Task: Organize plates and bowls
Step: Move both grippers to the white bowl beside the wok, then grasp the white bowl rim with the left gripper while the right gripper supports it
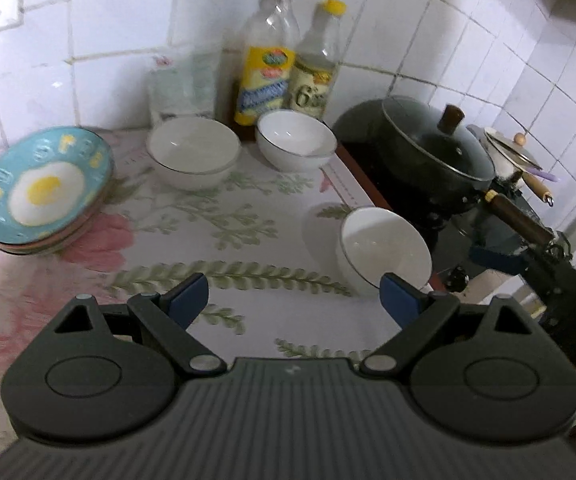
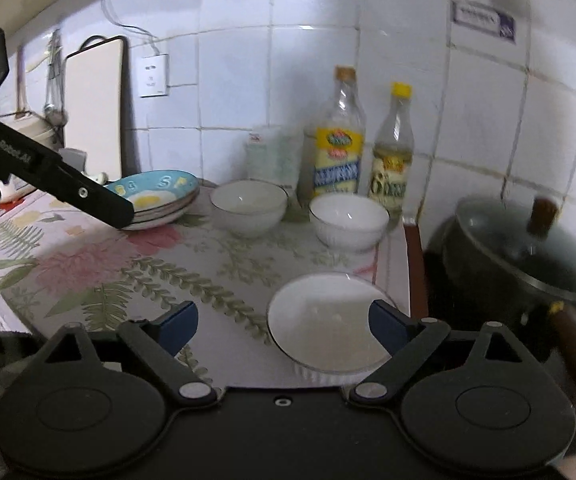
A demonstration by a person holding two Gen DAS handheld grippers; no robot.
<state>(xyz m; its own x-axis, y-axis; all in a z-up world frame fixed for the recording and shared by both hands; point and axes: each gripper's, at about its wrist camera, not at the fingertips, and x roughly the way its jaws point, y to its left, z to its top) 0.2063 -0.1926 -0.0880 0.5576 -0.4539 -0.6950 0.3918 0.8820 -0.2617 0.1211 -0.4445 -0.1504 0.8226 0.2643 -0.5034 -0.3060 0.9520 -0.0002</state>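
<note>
A white glossy bowl (image 2: 329, 322) with a thin dark line round its rim and a ribbed outer wall sits at the near right of the counter, close to the cloth's right edge. The right gripper (image 2: 284, 326) has its jaws spread wide with nothing pinched – its right blue pad lies in front of the bowl's right rim, the left pad well clear over bare cloth; whether the right pad touches the rim cannot be told. The left gripper (image 1: 295, 300) is also wide apart and empty, its right pad seen just beside the same bowl.

Farther back stand two nested white bowls (image 2: 249, 208) and, to their right, a single white bowl (image 2: 349, 220), all round and shiny with the same dark rim line. At the far left is a stack of shallow plates (image 1: 44, 192) – the top one turquoise with a fried-egg picture.

The floral cloth (image 1: 208, 220), pink blooms and green fern leaves, lies flat with a wide open stretch in the middle between plates and bowls. Behind the bowls, against the white tiled wall (image 2: 248, 80), stand two clear bottles (image 2: 337, 136) with yellow labels. Right of the cloth's edge sits a dark pot (image 1: 427, 152) with a glass lid and brown knob, its wooden handle pointing toward the viewer
</note>
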